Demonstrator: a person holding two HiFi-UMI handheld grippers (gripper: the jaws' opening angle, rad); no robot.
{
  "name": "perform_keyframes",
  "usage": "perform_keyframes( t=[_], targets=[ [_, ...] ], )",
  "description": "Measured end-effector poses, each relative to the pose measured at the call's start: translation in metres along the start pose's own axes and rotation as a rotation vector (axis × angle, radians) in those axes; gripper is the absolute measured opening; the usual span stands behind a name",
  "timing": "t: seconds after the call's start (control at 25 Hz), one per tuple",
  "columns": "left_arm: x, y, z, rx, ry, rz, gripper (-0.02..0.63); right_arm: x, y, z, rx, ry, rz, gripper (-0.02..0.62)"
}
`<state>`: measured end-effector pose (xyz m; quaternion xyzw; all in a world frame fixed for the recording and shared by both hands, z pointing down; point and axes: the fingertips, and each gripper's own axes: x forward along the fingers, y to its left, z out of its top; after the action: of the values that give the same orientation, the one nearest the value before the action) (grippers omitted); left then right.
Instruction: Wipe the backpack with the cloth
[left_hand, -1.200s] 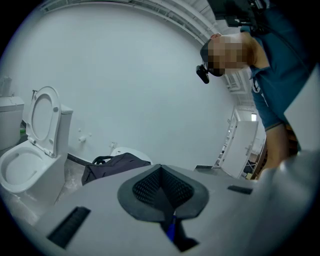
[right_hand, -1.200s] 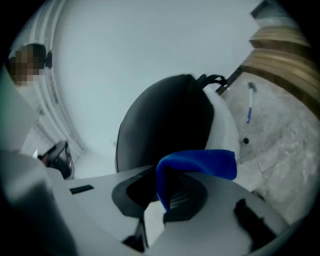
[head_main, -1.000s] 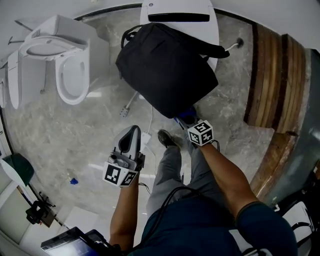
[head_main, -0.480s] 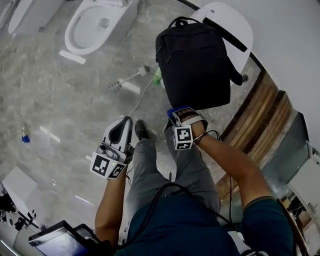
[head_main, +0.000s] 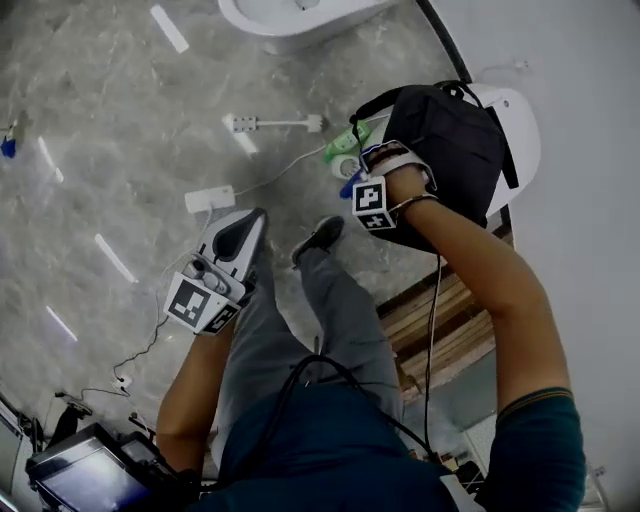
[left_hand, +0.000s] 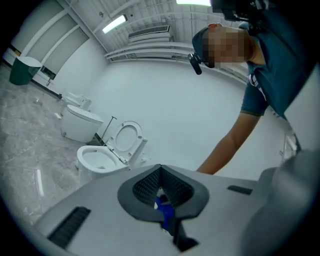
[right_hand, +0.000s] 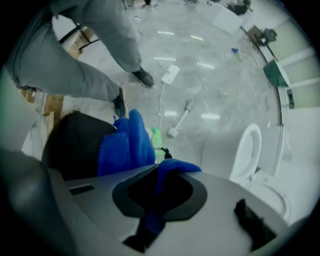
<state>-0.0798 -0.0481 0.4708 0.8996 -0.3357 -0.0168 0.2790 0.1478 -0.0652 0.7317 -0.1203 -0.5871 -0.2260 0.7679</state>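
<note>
- I am holding my left gripper (head_main: 247, 224) low over the grey marbled stone floor (head_main: 110, 150), well apart from the bag. It is pointing away from my body.
- In the left gripper view its fingers (left_hand: 145, 186) are meeting at their tips. A small blue bit is showing in the gap behind them, and I cannot tell what it is.
- That same view is facing a white ceramic toilet with its seat raised (left_hand: 107, 155).
- A white rectangular power strip (head_main: 208, 199) is lying on the floor ahead of my left gripper, with a cable running from it.
- My grey-trousered leg (head_main: 340, 310) is standing between the two grippers.
- A green plastic bottle (head_main: 345, 145) is standing on the floor just beside the bag's lower edge.
- I am reaching my right gripper (head_main: 378, 165) out to the bag, with its fingers (right_hand: 130, 192) clamping down on the blue fluffy cloth (right_hand: 125, 147).
- The cloth is running through those fingers, and its bunched free part is lying against the side of the black fabric backpack (head_main: 455, 150).
- The backpack is resting on a white rounded surface (head_main: 525, 140), which is showing past its right edge.
- Brown wooden planks (head_main: 440, 320) are lying under my right forearm.
</note>
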Motion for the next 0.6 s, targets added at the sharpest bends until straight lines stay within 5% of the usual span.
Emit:
perform_keyframes(
  t=[0.16, 0.44, 0.6],
  targets=[
    [-0.006, 0.013, -0.006, -0.028, -0.009, 0.035, 0.003, 0.017, -0.047, -0.047, 0.077, 0.114, 0.057, 0.026],
    [-0.002, 0.019, -0.001, -0.038, -0.022, 0.040, 0.003, -0.012, 0.105, 0.083, -0.234, -0.158, 0.304, 0.026],
    [-0.004, 0.026, -0.002, -0.035, -0.013, 0.043, 0.003, -0.008, 0.077, 0.062, -0.174, -0.126, 0.276, 0.026]
  ],
)
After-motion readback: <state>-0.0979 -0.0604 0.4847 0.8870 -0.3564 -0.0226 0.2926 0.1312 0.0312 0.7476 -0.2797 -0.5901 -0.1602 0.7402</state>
